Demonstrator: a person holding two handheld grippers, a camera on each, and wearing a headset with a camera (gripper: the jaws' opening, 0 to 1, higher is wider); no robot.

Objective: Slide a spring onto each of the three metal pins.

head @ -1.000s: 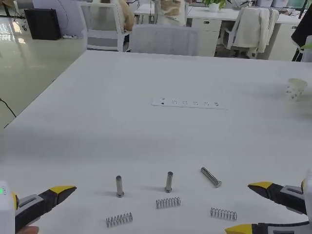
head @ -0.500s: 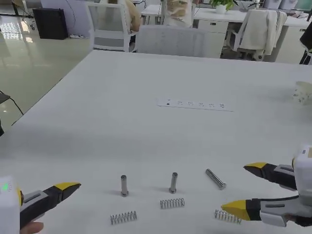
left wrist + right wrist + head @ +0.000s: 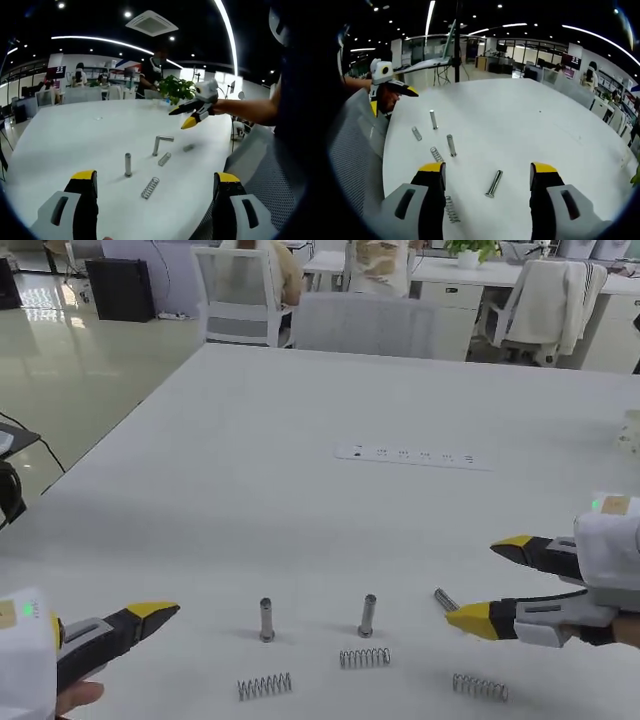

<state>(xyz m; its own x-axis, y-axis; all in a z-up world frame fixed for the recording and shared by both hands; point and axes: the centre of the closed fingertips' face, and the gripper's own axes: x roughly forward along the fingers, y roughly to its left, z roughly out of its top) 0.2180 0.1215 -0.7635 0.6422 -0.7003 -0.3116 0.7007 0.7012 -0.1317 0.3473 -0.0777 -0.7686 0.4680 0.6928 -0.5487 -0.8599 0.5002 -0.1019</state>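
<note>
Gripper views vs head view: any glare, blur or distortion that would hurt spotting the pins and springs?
Head view: soft even light, faint shadows by the upright pins, floor glare top left, parts sharp. Left gripper view: strong fisheye, the table edge bows, springs small but crisp. Right gripper view: same bowing, the lying pin sharp between the open jaws, bright ceiling strips.

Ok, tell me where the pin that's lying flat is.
In the head view the flat pin lies right of the middle upright pin and beyond the right-hand spring, right by the lower jaw tip of the right gripper.
</note>
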